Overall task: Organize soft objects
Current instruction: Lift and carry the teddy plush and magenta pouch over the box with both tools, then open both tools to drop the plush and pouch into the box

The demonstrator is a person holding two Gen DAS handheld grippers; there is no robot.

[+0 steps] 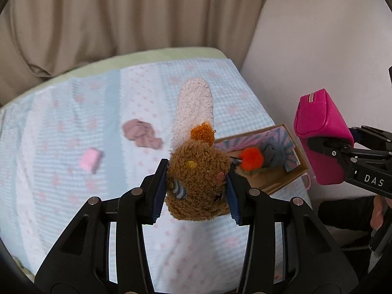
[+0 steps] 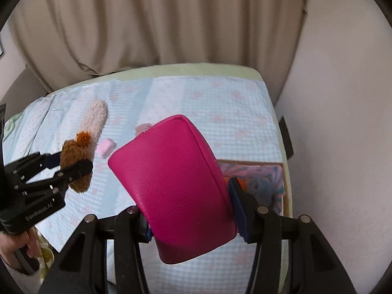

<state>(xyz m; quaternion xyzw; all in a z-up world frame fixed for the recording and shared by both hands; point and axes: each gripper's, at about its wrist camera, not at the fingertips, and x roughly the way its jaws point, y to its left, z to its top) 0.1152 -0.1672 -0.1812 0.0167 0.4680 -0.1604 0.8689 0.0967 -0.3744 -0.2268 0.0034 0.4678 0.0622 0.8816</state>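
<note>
My left gripper [image 1: 197, 186] is shut on a brown fuzzy sock [image 1: 196, 183] with an orange pompom and holds it above the bed; it also shows in the right wrist view [image 2: 73, 166]. My right gripper [image 2: 188, 215] is shut on a magenta pouch [image 2: 174, 186], held in the air right of the bed's corner; the pouch also shows in the left wrist view [image 1: 321, 137]. A cardboard box [image 1: 276, 178] with a patterned lining sits at the bed's right edge and holds a blue-grey soft item [image 1: 274, 154] and an orange pompom [image 1: 251, 158].
On the blue-and-pink blanket [image 1: 73, 147] lie a long cream fuzzy sock [image 1: 196, 107], a crumpled mauve cloth [image 1: 142, 133] and a small pink block [image 1: 90, 159]. Beige curtains [image 1: 110, 12] hang behind the bed. A white wall [image 2: 343, 122] is to the right.
</note>
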